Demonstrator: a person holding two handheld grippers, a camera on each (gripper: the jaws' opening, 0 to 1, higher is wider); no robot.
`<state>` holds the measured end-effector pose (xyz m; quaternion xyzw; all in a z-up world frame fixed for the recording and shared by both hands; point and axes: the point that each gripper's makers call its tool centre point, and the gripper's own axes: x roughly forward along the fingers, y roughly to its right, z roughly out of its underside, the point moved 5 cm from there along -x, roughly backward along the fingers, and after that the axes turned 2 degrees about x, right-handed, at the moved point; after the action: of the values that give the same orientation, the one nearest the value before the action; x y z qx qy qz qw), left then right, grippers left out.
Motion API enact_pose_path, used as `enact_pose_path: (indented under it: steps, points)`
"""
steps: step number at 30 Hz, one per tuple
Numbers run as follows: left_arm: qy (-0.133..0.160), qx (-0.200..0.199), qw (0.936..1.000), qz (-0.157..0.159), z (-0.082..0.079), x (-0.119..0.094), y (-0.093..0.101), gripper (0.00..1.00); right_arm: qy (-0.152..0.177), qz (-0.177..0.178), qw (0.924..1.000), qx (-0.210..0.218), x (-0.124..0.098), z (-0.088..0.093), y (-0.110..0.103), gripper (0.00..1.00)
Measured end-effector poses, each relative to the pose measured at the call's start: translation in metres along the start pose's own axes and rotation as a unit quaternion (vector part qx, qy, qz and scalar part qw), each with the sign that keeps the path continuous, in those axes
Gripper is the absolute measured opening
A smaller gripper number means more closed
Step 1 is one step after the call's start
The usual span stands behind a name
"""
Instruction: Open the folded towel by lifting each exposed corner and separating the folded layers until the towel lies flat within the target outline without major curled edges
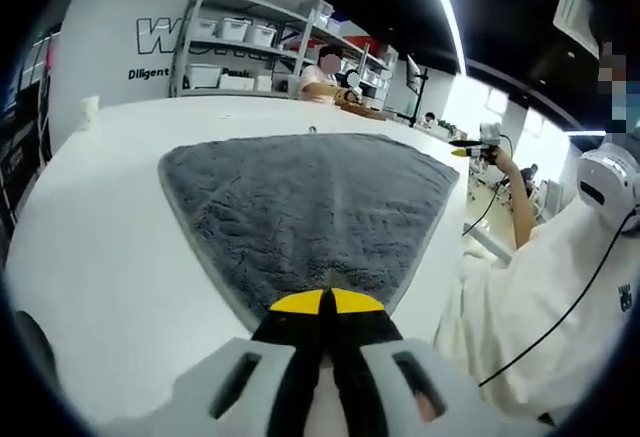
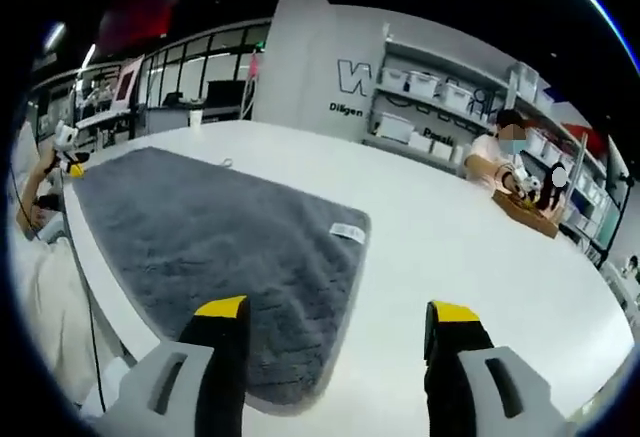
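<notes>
A grey fluffy towel (image 1: pixel 300 207) lies spread on the white table (image 1: pixel 110 227), narrowing toward my left gripper (image 1: pixel 327 302). Its yellow-tipped jaws are shut together at the towel's near corner, and the edge appears pinched between them. In the right gripper view the same towel (image 2: pixel 210 237) lies at the left, with a small white label (image 2: pixel 347 232) at its right edge. My right gripper (image 2: pixel 338 309) stands wide open with nothing between its fingers. Its left finger (image 2: pixel 222 309) hangs over the towel's near corner and its right finger is over bare table.
A person in white (image 1: pixel 540 297) stands close at the table's right edge with a black cable hanging down. Shelves with white bins (image 1: pixel 235 52) line the far wall. Another person (image 2: pixel 505 162) sits at the far side by a wooden box (image 2: pixel 530 212).
</notes>
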<state>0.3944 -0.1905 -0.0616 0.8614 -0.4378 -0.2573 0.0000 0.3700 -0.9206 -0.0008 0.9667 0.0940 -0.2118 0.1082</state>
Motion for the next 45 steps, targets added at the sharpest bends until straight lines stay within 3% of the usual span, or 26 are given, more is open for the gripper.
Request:
enact_pose_path:
  steps: [10,15,19,25,28,31,33,35,38,41,43,45]
  points:
    - [0.027,-0.005,0.9994,0.021,-0.004,0.001,0.004,0.02,0.002,-0.017,0.9999,-0.002,0.003,-0.005,-0.008,0.7]
    - [0.037,0.0,0.9992,0.015,-0.01,-0.004,0.009,0.16,0.008,-0.038,0.9991,-0.015,0.011,-0.014,-0.023,0.69]
    - [0.055,0.007,0.998,0.032,-0.015,-0.006,0.018,0.17,0.005,-0.058,0.998,-0.024,0.019,-0.017,-0.036,0.68]
    - [0.078,0.02,0.9964,0.026,-0.02,-0.003,0.019,0.23,0.014,-0.077,0.9967,-0.023,0.028,-0.027,-0.051,0.68]
    - [0.1,0.012,0.9947,0.024,-0.027,-0.001,0.016,0.27,0.044,-0.091,0.9947,-0.02,0.038,-0.042,-0.062,0.68]
    - [0.102,0.01,0.9944,0.024,-0.032,0.0,0.014,0.24,0.052,-0.092,0.9941,-0.025,0.045,-0.052,-0.071,0.69]
    - [0.122,0.013,0.9924,0.01,-0.042,0.001,0.012,0.3,0.079,-0.086,0.993,-0.018,0.051,-0.064,-0.077,0.69]
    - [0.143,0.012,0.9896,-0.001,-0.053,0.003,0.011,0.4,0.106,-0.104,0.9887,-0.021,0.059,-0.079,-0.09,0.64]
    - [0.168,0.022,0.9856,0.001,-0.067,0.006,0.013,0.44,0.146,-0.13,0.9801,-0.032,0.065,-0.099,-0.11,0.55]
    - [0.187,0.026,0.9821,0.002,-0.076,0.007,0.016,0.46,0.183,-0.127,0.9744,-0.033,0.069,-0.116,-0.122,0.66]
    - [0.191,0.03,0.9811,0.0,-0.08,0.008,0.017,0.48,0.19,-0.122,0.9735,-0.038,0.071,-0.123,-0.13,0.74]
    - [0.195,0.038,0.98,-0.007,-0.086,0.009,0.017,0.47,0.196,-0.127,0.9715,-0.04,0.072,-0.127,-0.137,0.75]
